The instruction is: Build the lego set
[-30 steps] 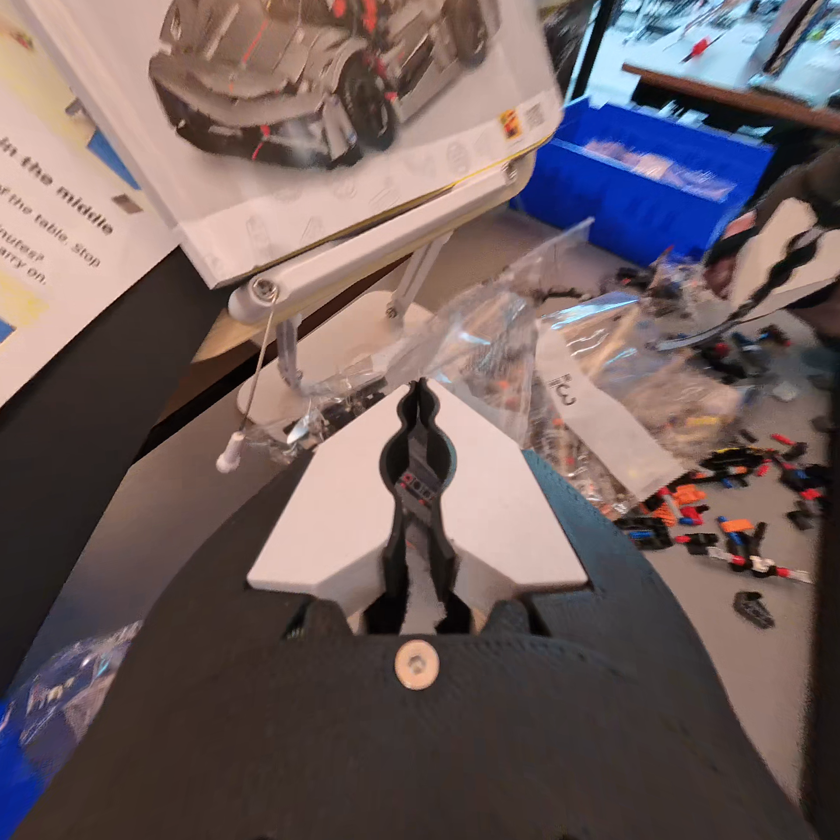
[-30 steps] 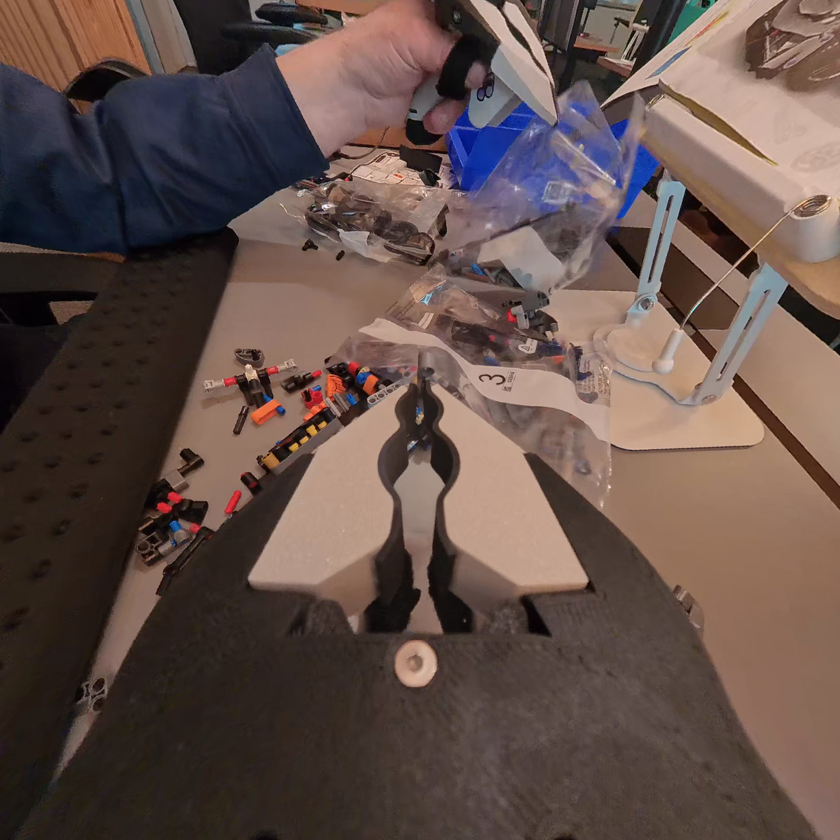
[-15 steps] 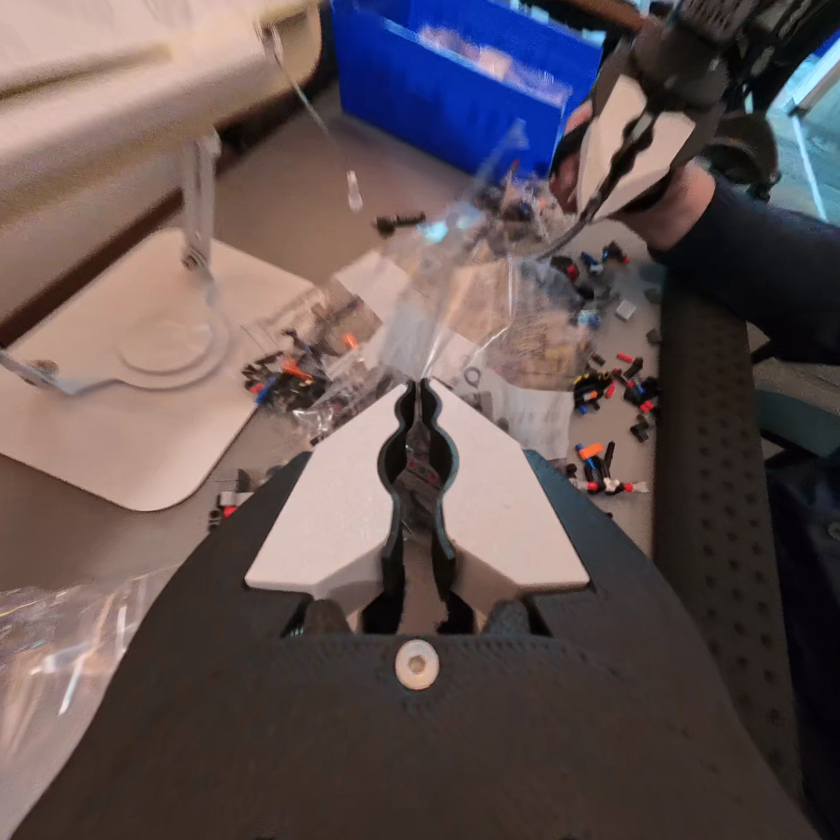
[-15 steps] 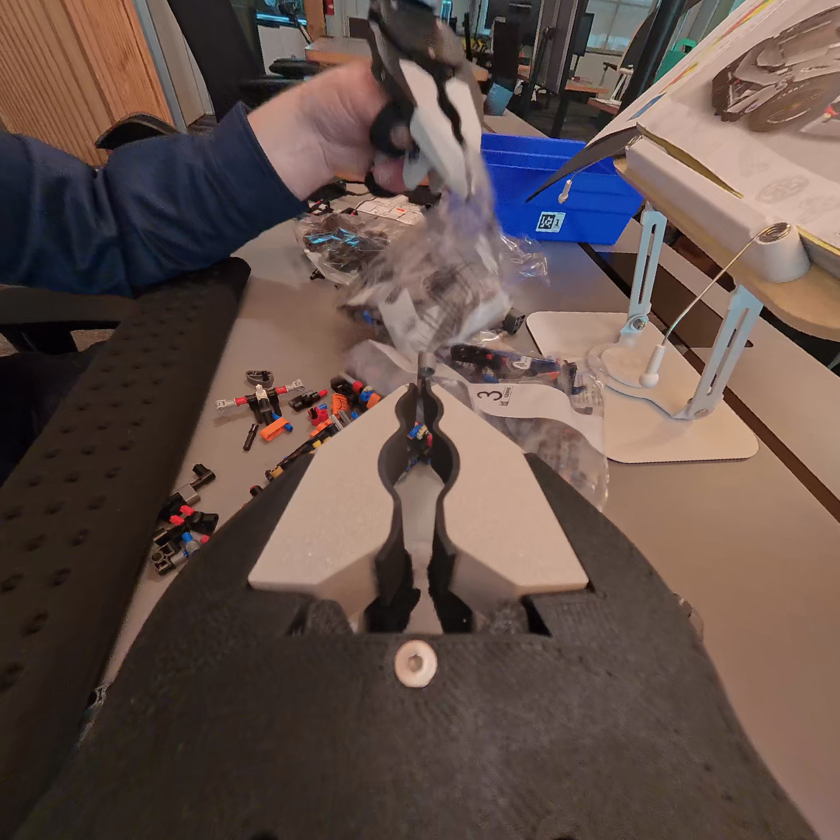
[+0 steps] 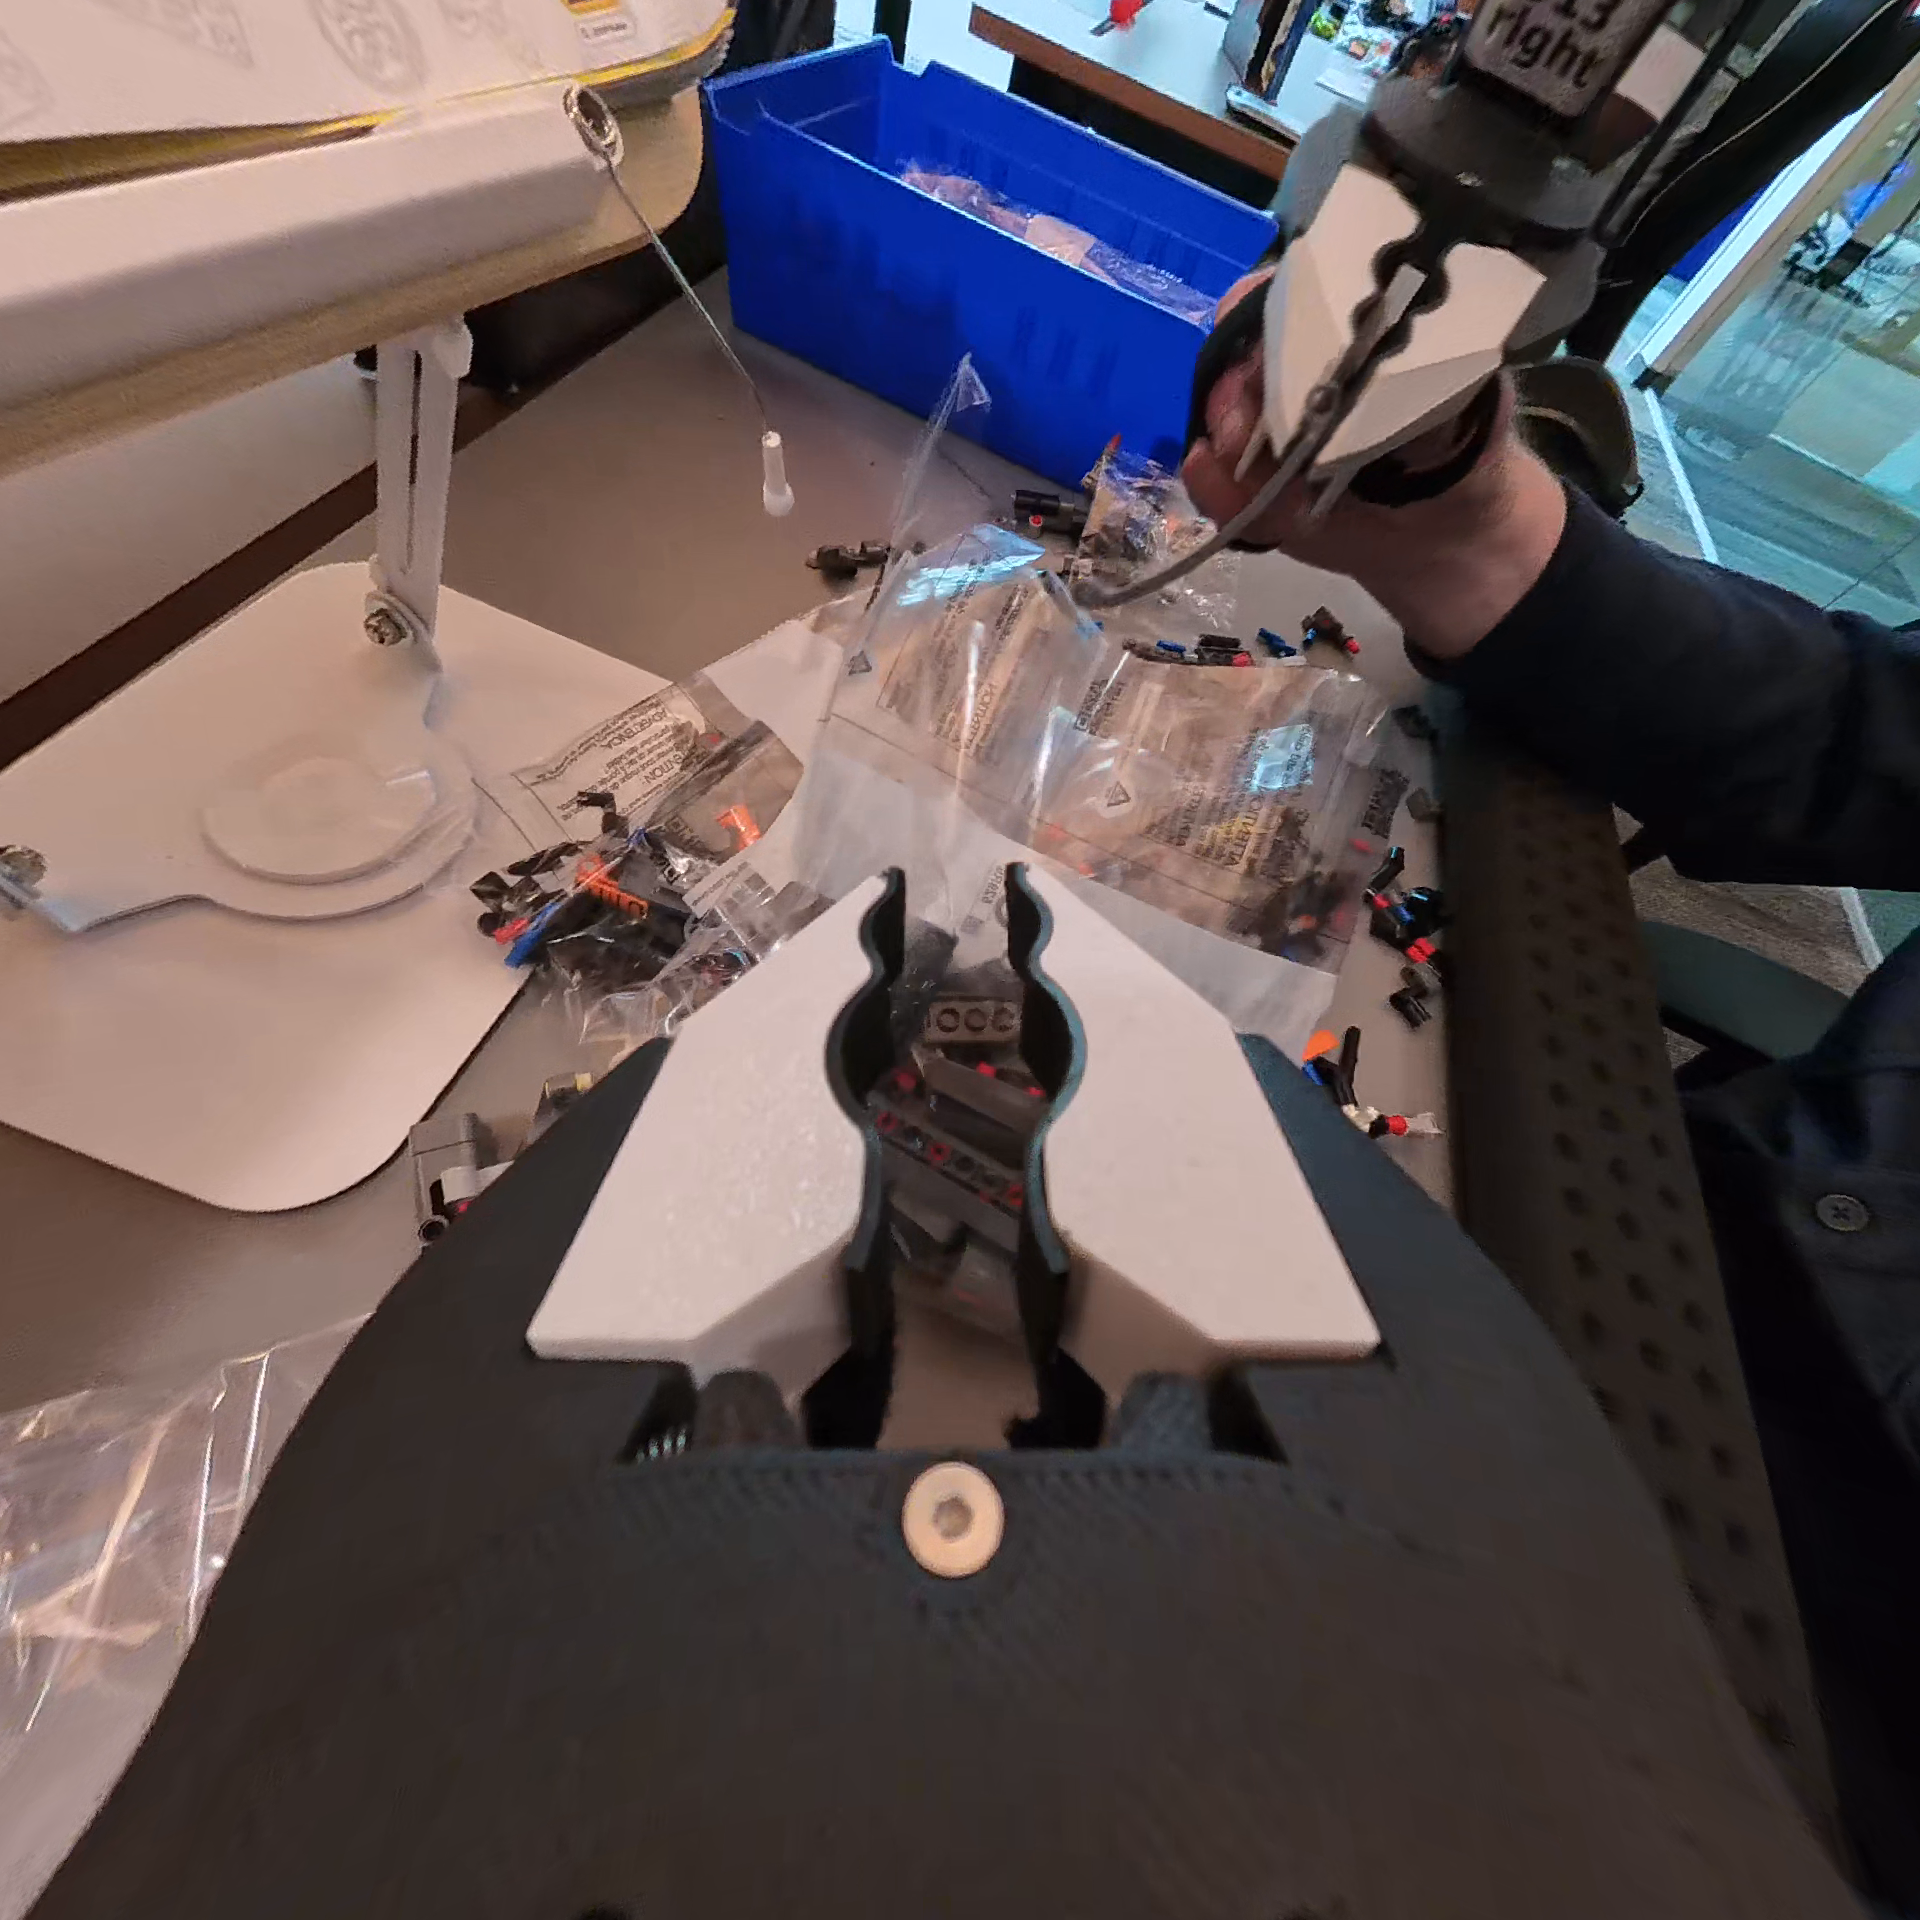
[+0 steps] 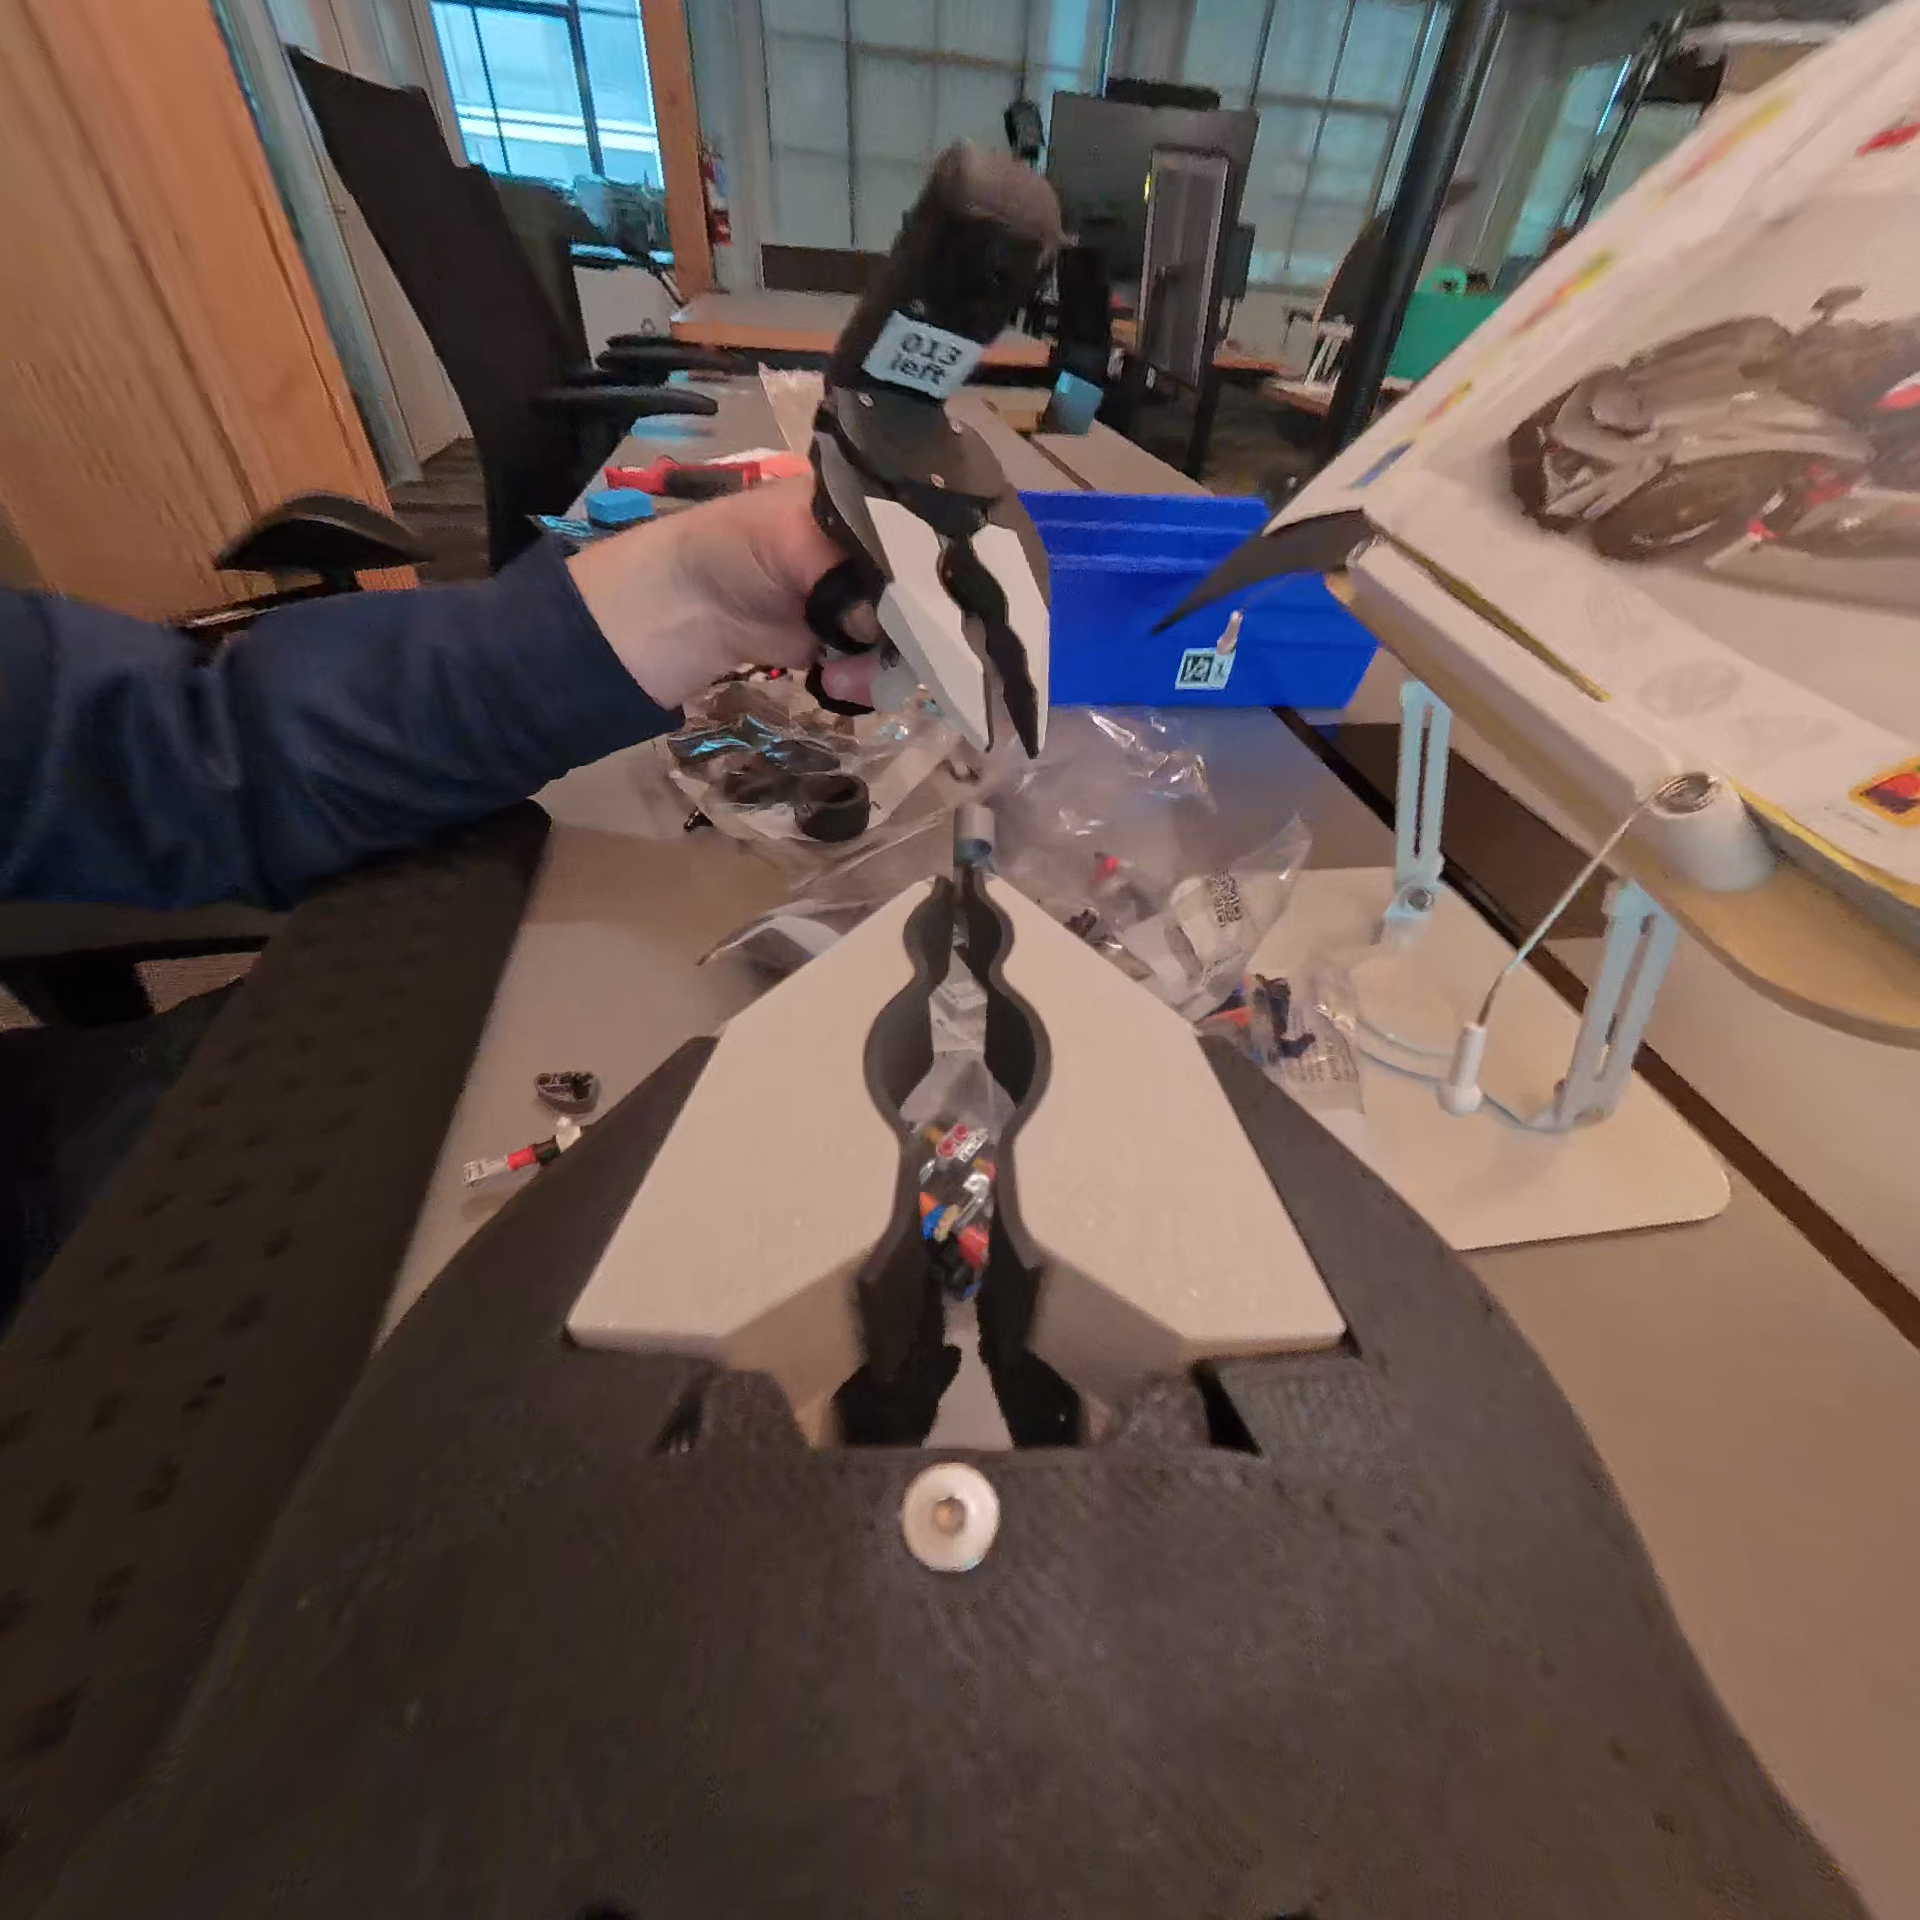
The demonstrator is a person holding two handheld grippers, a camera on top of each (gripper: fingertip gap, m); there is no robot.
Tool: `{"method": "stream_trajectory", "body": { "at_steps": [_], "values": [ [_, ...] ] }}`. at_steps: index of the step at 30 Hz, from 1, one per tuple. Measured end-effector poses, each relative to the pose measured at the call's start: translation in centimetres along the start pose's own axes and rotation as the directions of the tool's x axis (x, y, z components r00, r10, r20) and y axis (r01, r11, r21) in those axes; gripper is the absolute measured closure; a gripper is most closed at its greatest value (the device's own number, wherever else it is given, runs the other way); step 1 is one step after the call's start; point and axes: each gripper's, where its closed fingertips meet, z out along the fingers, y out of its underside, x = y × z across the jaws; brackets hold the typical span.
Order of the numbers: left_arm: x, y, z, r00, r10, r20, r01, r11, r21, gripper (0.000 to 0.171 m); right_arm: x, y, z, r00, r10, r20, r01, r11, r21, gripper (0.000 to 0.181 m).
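Note:
My left gripper [image 5: 954,883] is open and empty, pointing down over clear plastic bags of Lego pieces [image 5: 1122,769] on the grey table [image 5: 623,499]. It also shows in the right wrist view [image 6: 1008,743], held in a hand above the bags. My right gripper [image 6: 961,894] is shut on a thin grey rod [image 6: 971,831] that sticks out past its tips. In the left wrist view it [image 5: 1294,483] hangs at the upper right, with the rod [image 5: 1153,577] reaching down toward the bags. Loose small pieces [image 5: 1392,914] lie at the right of the bags.
The instruction booklet [image 6: 1662,499] rests on a white stand with a flat base [image 5: 208,935]. A blue bin [image 5: 935,239] stands at the table's far edge. A black chair armrest [image 5: 1558,1039] runs along the near side. Another clear bag [image 5: 104,1507] lies nearby. Tip to tip, the grippers are about 15 centimetres apart.
My left gripper opened and let go of the clear bag, which now lies on the pile. It swung from the booklet down toward the table. The right gripper kept the rod and tilted up.

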Motion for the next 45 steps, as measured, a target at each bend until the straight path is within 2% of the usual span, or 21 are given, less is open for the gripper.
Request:
{"method": "stream_trajectory", "body": {
  "at_steps": [3, 5, 6, 8, 12, 16, 18, 24, 28, 30, 31, 35, 36, 41, 43, 45],
  "values": [
    [-0.8, 0.1, -0.1, 0.999, -0.007, 0.031, 0.007, 1.0, 0.008, 0.154, 0.8, 0.0, 1.7, 0.997, 0.072, 0.019, -0.072, 0.997, 0.009, 0.181],
    [-1.1, 0.3, -0.2, 0.999, -0.02, 0.036, 0.019, 1.0, 0.013, 0.153, 1.9, 0.6, 2.9, 0.993, 0.111, -0.037, -0.112, 0.993, -0.028, 0.181],
    [-1.3, 0.3, -0.4, 0.999, -0.023, 0.047, 0.023, 1.0, 0.017, 0.153, 2.7, 1.2, 3.5, 0.988, 0.134, -0.078, -0.139, 0.988, -0.06, 0.174],
    [-2.3, 0.7, -0.8, 0.994, -0.036, 0.102, 0.036, 0.999, 0.007, 0.153, 2.6, 2.0, 4.5, 0.98, 0.192, -0.055, -0.196, 0.975, -0.101, 0.151],
    [-4.7, 1.6, -1.9, 0.971, -0.053, 0.235, 0.056, 0.998, -0.008, 0.15, 2.9, 1.9, 3.9, 0.983, 0.16, -0.088, -0.168, 0.982, -0.086, 0.149],
    [-8.8, 4.6, -2.9, 0.886, -0.005, 0.463, 0.09, 0.983, -0.162, 0.14, 3.4, 1.8, 2.7, 0.982, 0.15, -0.115, -0.158, 0.985, -0.069, 0.152],
    [-10.2, 6.2, -3.1, 0.849, 0.019, 0.529, 0.13, 0.962, -0.242, 0.135, 3.6, 2.5, 2.3, 0.98, 0.156, -0.124, -0.167, 0.983, -0.082, 0.154],
    [-11.8, 8.3, -2.2, 0.813, 0.123, 0.569, 0.133, 0.912, -0.388, 0.132, 3.5, 3.2, 2.1, 0.975, 0.196, -0.103, -0.204, 0.976, -0.074, 0.158],
    [-12.3, 9.7, -1.1, 0.822, 0.122, 0.556, 0.16, 0.888, -0.431, 0.139, 3.2, 3.2, 2.2, 0.978, 0.185, -0.099, -0.192, 0.978, -0.076, 0.16],
    [-12.6, 10.4, -0.8, 0.826, 0.112, 0.552, 0.177, 0.879, -0.443, 0.15, 3.1, 3.2, 2.2, 0.978, 0.184, -0.096, -0.191, 0.979, -0.076, 0.161],
    [-12.7, 10.8, -0.9, 0.824, 0.108, 0.557, 0.192, 0.87, -0.453, 0.151, 3.0, 3.1, 2.2, 0.978, 0.185, -0.093, -0.192, 0.979, -0.074, 0.161],
    [-12.4, 10.0, -1.0, 0.821, 0.147, 0.552, 0.146, 0.88, -0.451, 0.156, 2.9, 2.8, 1.9, 0.98, 0.175, -0.093, -0.182, 0.981, -0.069, 0.162],
    [-12.3, 9.4, -1.4, 0.811, 0.163, 0.562, 0.128, 0.887, -0.443, 0.167, 2.9, 2.7, 1.9, 0.981, 0.17, -0.096, -0.177, 0.982, -0.068, 0.162],
    [-11.6, 6.8, -2.8, 0.77, 0.215, 0.6, 0.055, 0.915, -0.399, 0.167, 2.6, 2.2, 1.7, 0.986, 0.132, -0.107, -0.139, 0.988, -0.063, 0.161],
    [-10.9, 6.7, -2.7, 0.791, 0.208, 0.576, 0.053, 0.914, -0.403, 0.167, 2.3, 2.1, 1.8, 0.988, 0.118, -0.101, -0.125, 0.99, -0.065, 0.161],
    [-10.7, 6.0, -3.1, 0.77, 0.236, 0.593, 0.03, 0.915, -0.403, 0.167, 2.1, 1.8, 1.8, 0.99, 0.104, -0.097, -0.11, 0.992, -0.059, 0.162]
  ]
}}
